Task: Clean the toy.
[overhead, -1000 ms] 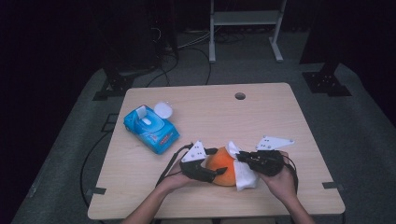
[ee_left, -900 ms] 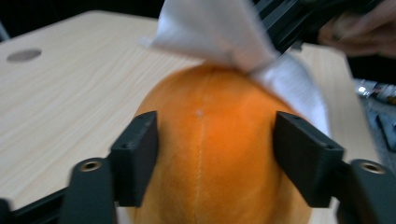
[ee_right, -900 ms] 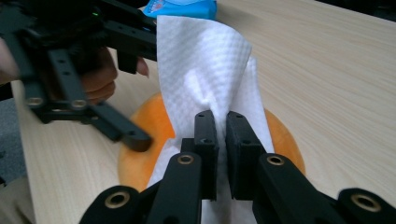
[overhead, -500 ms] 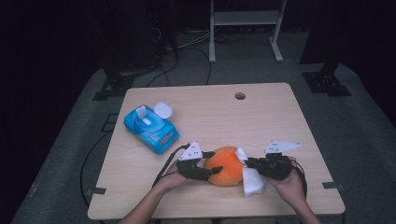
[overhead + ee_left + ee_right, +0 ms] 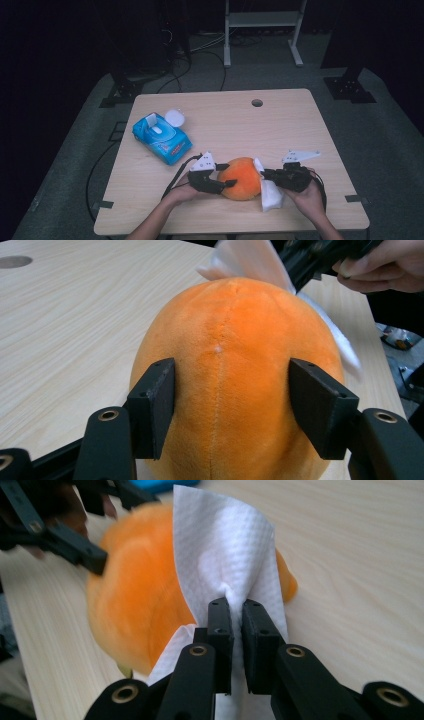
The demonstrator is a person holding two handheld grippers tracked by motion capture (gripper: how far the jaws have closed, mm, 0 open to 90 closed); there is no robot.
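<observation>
High view: I see the orange plush ball (image 5: 242, 177) near the table's (image 5: 300, 125) front edge, between my left gripper (image 5: 223, 176) and right gripper (image 5: 267, 175).

Left gripper view: my jaws clamp the plush ball's (image 5: 235, 375) sides.

Right gripper view: my jaws pinch a white wipe (image 5: 227, 555) draped against the plush ball (image 5: 135, 605).

The high view looks forward and down on the whole table (image 5: 300, 125) from above the person's side. Each gripper view sits close behind its own jaws, facing inward; both share the orange plush (image 5: 235, 365) between them.
</observation>
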